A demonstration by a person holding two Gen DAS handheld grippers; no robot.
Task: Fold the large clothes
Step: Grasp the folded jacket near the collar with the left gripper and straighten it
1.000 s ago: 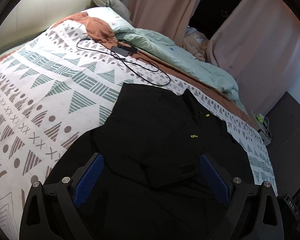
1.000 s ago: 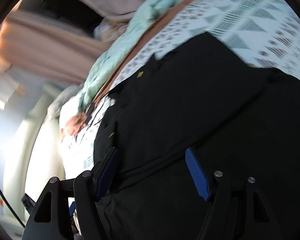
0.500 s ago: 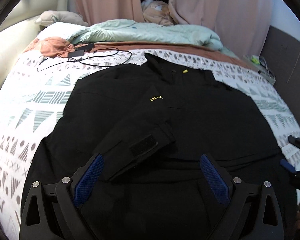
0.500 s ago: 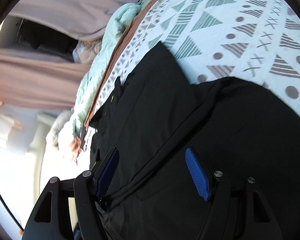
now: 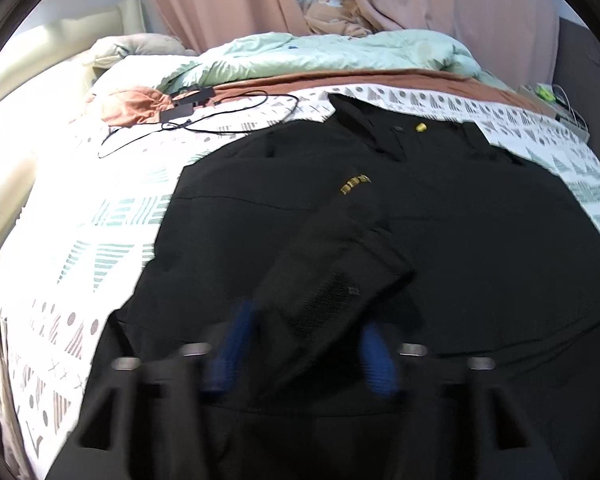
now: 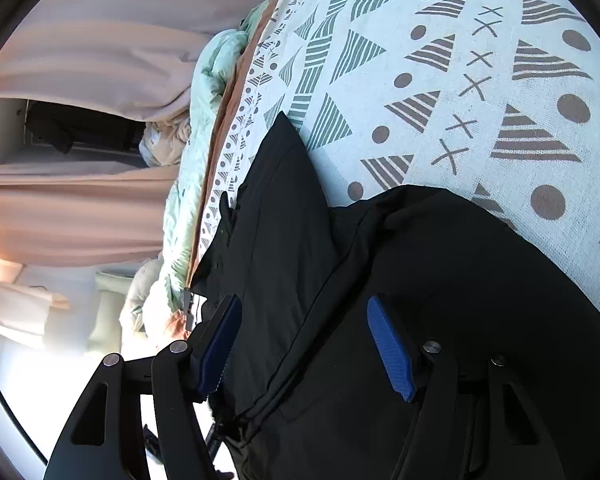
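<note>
Left wrist: jacket's point(image 5: 420, 220) unreadable yellow lettering point(image 5: 355, 183)

Cable point(image 5: 204, 120) far-left — bedspread point(image 5: 100, 216) otherwise open

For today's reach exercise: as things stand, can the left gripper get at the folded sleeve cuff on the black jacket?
Probably yes. The sleeve cuff lies on top of the black jacket, between the left gripper's closing fingers, and nothing covers it.
</note>
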